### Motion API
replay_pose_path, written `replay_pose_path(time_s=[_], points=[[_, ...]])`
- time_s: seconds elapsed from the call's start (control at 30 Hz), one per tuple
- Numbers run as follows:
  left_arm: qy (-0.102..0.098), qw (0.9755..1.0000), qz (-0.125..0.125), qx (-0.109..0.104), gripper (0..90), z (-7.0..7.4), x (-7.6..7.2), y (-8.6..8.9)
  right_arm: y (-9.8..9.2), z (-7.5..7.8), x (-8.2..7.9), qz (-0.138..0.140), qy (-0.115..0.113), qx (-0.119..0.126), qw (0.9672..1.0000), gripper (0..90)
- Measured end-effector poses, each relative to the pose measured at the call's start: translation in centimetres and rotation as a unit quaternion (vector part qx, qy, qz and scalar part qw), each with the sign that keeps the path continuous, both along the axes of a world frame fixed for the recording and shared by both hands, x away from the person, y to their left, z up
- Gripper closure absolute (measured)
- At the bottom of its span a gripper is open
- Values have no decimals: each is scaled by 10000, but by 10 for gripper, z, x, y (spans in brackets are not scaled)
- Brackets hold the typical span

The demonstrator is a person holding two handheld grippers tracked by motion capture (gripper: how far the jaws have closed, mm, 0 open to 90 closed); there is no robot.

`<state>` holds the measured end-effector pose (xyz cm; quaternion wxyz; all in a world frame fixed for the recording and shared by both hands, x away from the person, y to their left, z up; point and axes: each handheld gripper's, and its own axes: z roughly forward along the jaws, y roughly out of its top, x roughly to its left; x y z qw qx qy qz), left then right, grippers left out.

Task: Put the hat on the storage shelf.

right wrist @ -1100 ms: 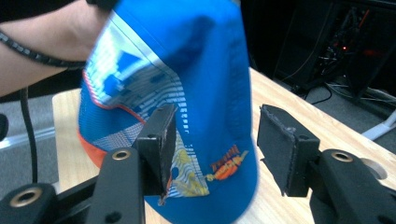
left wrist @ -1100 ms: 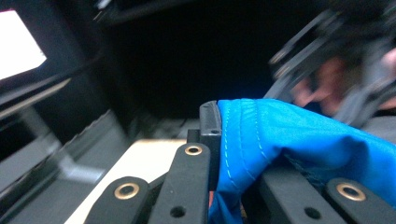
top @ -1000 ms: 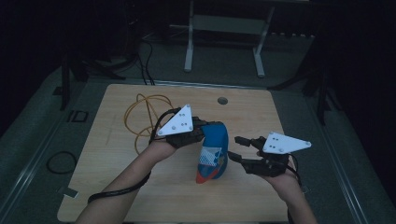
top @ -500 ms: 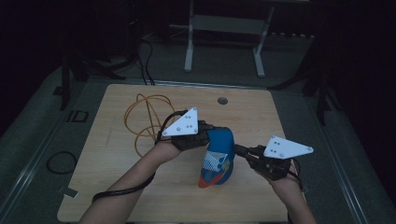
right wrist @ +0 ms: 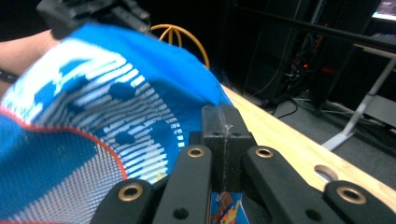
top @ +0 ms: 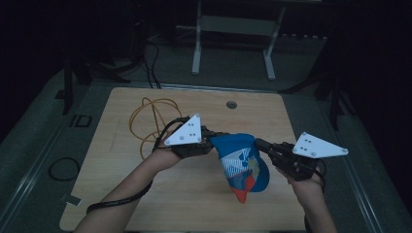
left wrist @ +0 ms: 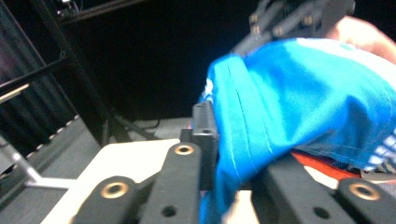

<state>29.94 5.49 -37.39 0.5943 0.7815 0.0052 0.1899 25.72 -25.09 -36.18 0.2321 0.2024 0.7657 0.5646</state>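
Observation:
A blue cloth (top: 240, 165) with white stripes and a red-orange lower part hangs above the wooden table (top: 145, 194), stretched between both grippers. My left gripper (top: 214, 141) is shut on its left upper edge; in the left gripper view the blue cloth (left wrist: 303, 102) folds over the left gripper (left wrist: 233, 154) and hides one jaw. My right gripper (top: 261, 144) is shut on the right upper edge. In the right gripper view the right gripper (right wrist: 223, 128) stands pressed together on the cloth (right wrist: 107, 93), with the left gripper (right wrist: 88, 11) behind it.
An orange cable (top: 153, 116) lies coiled on the table's far left, beyond the left hand. A round hole (top: 231, 104) sits near the table's far edge. A white metal stand (top: 233, 43) is on the floor behind the table, and a dark cable loop (top: 63, 167) lies at its left.
The right gripper moved in to the cloth and shut on its right edge. The cloth has come up off the table and now hangs spread between both grippers.

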Motion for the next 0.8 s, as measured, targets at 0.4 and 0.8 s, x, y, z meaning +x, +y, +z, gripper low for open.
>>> replay_pose_path(time_s=[0.4,0.8], points=[[249,9952,658,683,411,0,-13,12,-5,9,0,-133,-69,63,9999,900],[294,9916,1126,568,184,-3,-29,39,-2,25,5,-178,-212,154,9995,900]])
